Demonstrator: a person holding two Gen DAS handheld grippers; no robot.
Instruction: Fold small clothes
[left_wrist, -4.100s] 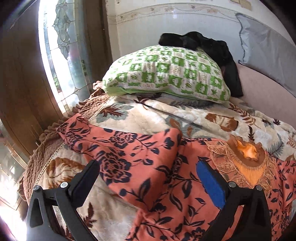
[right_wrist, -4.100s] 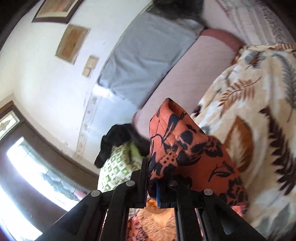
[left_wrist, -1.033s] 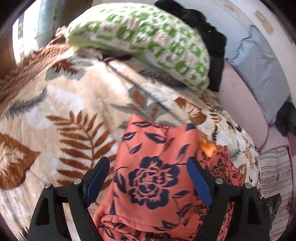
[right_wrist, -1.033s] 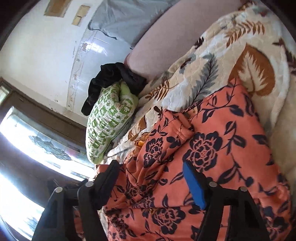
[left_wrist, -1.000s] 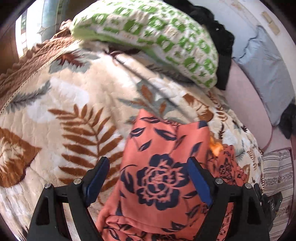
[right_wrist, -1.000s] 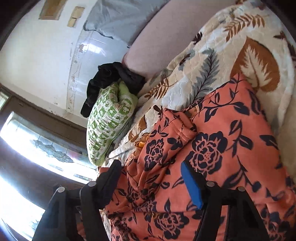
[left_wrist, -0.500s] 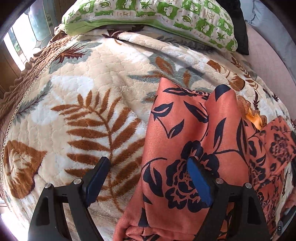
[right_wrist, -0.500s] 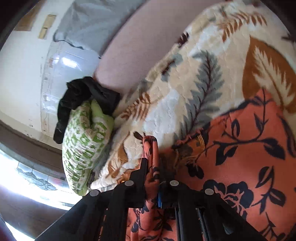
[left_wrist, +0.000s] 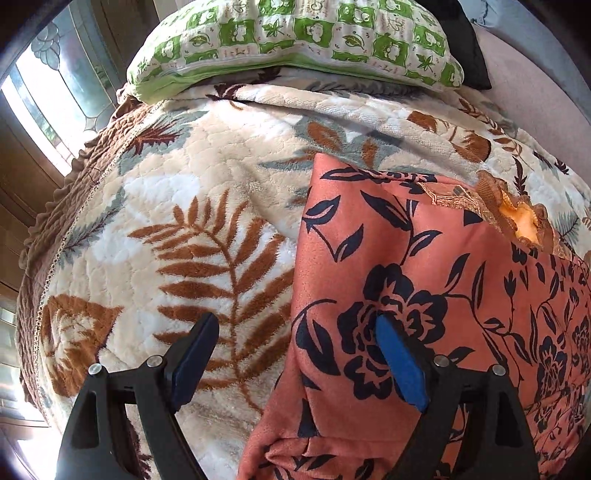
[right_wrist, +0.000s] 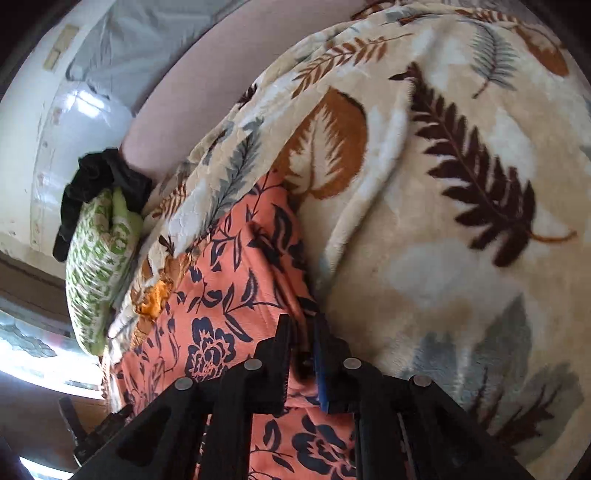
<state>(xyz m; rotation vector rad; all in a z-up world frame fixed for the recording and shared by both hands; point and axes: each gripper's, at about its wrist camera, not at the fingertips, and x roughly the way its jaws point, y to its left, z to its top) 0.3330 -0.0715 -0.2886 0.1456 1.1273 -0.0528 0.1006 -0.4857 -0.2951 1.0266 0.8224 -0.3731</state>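
Observation:
An orange garment with dark blue flowers (left_wrist: 424, 280) lies folded on the leaf-print blanket (left_wrist: 192, 206), with an embroidered neckline (left_wrist: 517, 218) at its far right. My left gripper (left_wrist: 295, 350) is open, low over the garment's left folded edge; its right finger rests over the cloth and its left finger over the blanket. In the right wrist view my right gripper (right_wrist: 303, 343) is shut on the right edge of the garment (right_wrist: 229, 295), pinching a fold of it beside the blanket (right_wrist: 461, 221).
A green and white checked pillow (left_wrist: 295, 37) lies at the head of the bed, with black clothing (right_wrist: 96, 184) behind it. A pink sheet (right_wrist: 207, 85) and a grey pillow (right_wrist: 140, 37) lie further back. A window (left_wrist: 55, 110) is at the left.
My right gripper has closed on the garment's edge and drawn it across to the right side. My left gripper stays open and has dropped closer to the garment's left edge.

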